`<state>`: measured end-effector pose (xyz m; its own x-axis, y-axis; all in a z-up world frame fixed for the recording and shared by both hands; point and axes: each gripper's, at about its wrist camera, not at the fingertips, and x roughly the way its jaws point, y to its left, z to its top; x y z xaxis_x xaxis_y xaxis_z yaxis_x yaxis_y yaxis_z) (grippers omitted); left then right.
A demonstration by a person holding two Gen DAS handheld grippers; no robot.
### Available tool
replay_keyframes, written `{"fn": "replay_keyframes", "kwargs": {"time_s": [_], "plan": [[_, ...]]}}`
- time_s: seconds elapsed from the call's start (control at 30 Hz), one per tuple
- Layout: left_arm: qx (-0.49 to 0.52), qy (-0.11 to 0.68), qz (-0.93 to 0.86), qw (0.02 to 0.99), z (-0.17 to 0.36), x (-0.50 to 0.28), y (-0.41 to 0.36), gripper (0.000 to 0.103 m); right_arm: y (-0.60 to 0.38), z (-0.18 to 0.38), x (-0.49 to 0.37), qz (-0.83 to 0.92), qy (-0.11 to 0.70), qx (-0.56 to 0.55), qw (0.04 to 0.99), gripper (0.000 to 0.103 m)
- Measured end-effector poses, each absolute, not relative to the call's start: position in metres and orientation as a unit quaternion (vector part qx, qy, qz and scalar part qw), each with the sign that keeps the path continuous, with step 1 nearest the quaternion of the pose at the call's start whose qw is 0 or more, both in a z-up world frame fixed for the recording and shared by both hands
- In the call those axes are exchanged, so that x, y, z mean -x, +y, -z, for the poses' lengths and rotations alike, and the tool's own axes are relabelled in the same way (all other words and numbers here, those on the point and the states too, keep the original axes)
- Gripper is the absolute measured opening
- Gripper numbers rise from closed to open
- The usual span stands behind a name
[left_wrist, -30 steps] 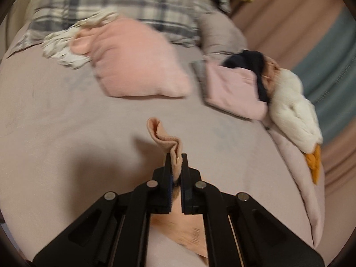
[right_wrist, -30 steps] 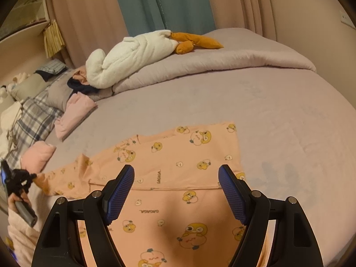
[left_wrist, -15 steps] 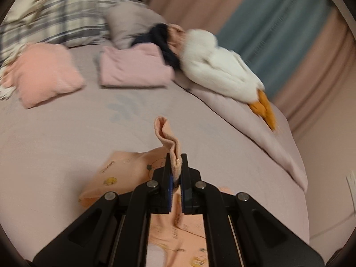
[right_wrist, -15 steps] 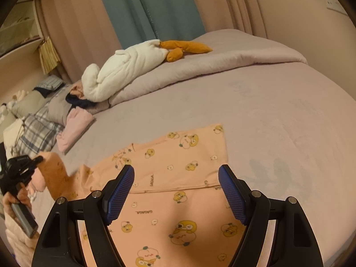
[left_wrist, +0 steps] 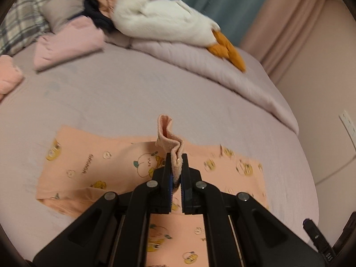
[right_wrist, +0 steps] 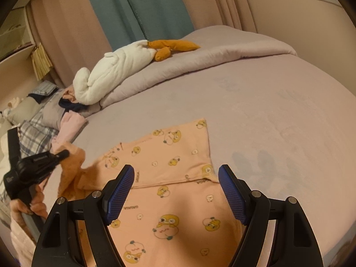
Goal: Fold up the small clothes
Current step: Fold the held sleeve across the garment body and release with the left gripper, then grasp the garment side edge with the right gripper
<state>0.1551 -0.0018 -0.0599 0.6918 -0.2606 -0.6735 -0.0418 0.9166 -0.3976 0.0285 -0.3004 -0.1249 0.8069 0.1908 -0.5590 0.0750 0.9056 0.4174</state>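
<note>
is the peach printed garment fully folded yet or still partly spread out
Partly folded. In the right wrist view the peach garment has one flap doubled over its body, while the left gripper holds another end lifted; the rest lies flat on the bed.

Bedroom clutter on a mauve bed

A white plush goose (right_wrist: pixel 115 71) with orange feet lies along a rolled mauve quilt (right_wrist: pixel 200 60) at the far edge of the bed sheet (right_wrist: pixel 278 115). Near its head sit a folded pink cloth (left_wrist: pixel 69 42), a dark garment (left_wrist: pixel 98 17), a grey pillow (left_wrist: pixel 64 9) and a plaid pillow (left_wrist: pixel 20 29). Teal and pink curtains (right_wrist: pixel 133 11) hang behind; what looks like a wall socket (left_wrist: pixel 349 126) sits at the right.
</note>
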Motion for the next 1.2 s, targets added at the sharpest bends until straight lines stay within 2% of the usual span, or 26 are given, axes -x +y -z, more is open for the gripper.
{"fn": "replay_keyframes", "kwargs": {"time_s": [0.2, 0.27, 0.33, 0.5, 0.6, 0.9, 1.2], "plan": [[0.151, 0.442, 0.079, 0.881, 0.096, -0.166, -0.036, 0.004, -0.302, 0.131, -0.03, -0.028, 0.322, -0.216, 0.921, 0.078], [0.142, 0.454, 0.085, 0.875, 0.104, -0.169, -0.042, 0.01, -0.303, 0.133, -0.031, -0.03, 0.326, -0.219, 0.919, 0.078], [0.144, 0.467, 0.103, 0.866, 0.11, -0.169, -0.047, 0.033, -0.303, 0.135, -0.032, -0.035, 0.331, -0.22, 0.917, 0.078], [0.15, 0.46, 0.143, 0.864, 0.1, -0.162, -0.052, 0.059, -0.299, 0.137, -0.035, -0.042, 0.337, -0.216, 0.916, 0.078], [0.159, 0.446, 0.151, 0.867, 0.086, -0.152, -0.043, 0.069, -0.295, 0.137, -0.04, -0.053, 0.346, -0.215, 0.912, 0.078], [0.163, 0.417, 0.046, 0.893, 0.058, -0.117, 0.028, 0.07, -0.251, 0.133, -0.073, -0.14, 0.378, -0.205, 0.892, 0.078], [0.201, 0.421, -0.036, 0.884, 0.074, -0.095, 0.093, 0.07, -0.166, 0.157, -0.132, -0.224, 0.447, -0.19, 0.845, 0.078]]}}
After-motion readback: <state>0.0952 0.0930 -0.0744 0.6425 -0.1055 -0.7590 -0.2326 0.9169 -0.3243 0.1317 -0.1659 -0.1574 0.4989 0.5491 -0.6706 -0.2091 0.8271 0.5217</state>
